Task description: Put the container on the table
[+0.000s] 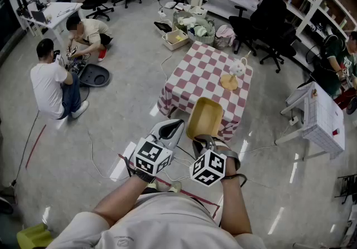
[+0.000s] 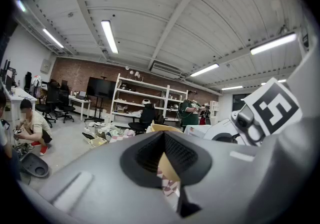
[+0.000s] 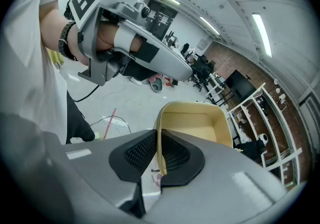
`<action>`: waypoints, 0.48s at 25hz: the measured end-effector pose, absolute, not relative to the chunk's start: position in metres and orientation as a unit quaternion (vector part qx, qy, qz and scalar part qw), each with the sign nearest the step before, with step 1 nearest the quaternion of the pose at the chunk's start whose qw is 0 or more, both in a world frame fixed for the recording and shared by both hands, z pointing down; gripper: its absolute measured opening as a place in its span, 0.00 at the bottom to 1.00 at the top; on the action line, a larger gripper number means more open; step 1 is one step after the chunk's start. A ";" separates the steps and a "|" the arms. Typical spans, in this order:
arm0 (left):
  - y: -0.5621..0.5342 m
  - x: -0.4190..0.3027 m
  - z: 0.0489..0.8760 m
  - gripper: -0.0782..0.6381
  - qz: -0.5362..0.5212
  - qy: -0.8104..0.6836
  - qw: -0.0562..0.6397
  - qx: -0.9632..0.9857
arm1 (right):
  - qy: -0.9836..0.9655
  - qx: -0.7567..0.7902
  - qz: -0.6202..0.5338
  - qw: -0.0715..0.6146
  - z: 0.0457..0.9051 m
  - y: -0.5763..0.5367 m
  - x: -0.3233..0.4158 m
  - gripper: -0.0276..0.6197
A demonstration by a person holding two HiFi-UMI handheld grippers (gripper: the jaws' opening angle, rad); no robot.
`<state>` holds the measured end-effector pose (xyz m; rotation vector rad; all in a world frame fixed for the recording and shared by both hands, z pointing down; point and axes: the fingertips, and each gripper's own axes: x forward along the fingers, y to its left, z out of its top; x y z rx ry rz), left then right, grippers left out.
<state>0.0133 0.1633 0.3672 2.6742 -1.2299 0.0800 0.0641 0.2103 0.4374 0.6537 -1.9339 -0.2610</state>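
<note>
Your right gripper [image 1: 201,142] pinches one thin wall of the yellow, bowl-shaped container [image 1: 205,118], up in the air near the table [image 1: 195,78]. A red-and-white checked cloth covers the table. Your left gripper [image 1: 170,127] is a little open and empty. The floor [image 1: 111,114] is grey and shiny.

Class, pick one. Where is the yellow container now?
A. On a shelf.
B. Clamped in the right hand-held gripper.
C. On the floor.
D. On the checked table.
B: the right hand-held gripper has its jaws shut on one wall of the container.
</note>
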 end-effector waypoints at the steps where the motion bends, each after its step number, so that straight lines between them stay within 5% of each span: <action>1: 0.164 0.014 0.368 0.12 0.027 -0.416 0.098 0.904 | -0.805 0.272 -0.109 0.515 0.438 0.210 0.065 0.10; 12: 0.169 0.022 0.370 0.12 0.025 -0.423 0.098 0.900 | -0.808 0.263 -0.115 0.515 0.442 0.216 0.072 0.10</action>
